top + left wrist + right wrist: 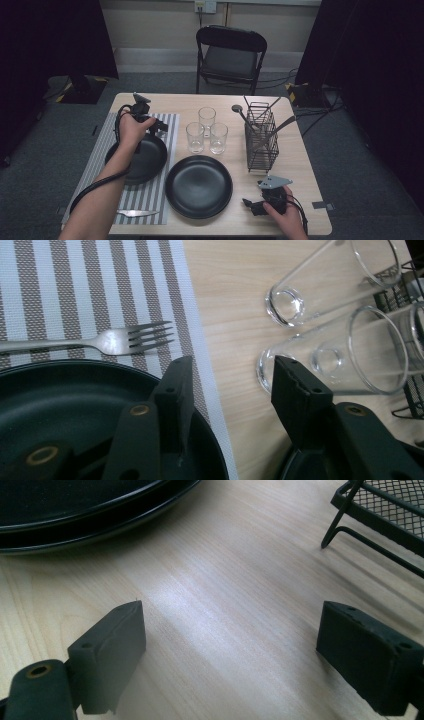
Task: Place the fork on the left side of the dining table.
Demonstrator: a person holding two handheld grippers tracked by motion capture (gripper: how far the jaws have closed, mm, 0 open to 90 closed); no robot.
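fork (125, 339) on mat (75, 290), behind plate (75, 405)

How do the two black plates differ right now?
The left plate lies on the striped placemat; the right plate sits on bare wood. The left plate has the left gripper over its far rim, jaws open, and the forearm crossing it; the right plate is uncovered. A fork lies just beyond the left plate; none shows by the right one. Both are round, dark and empty.
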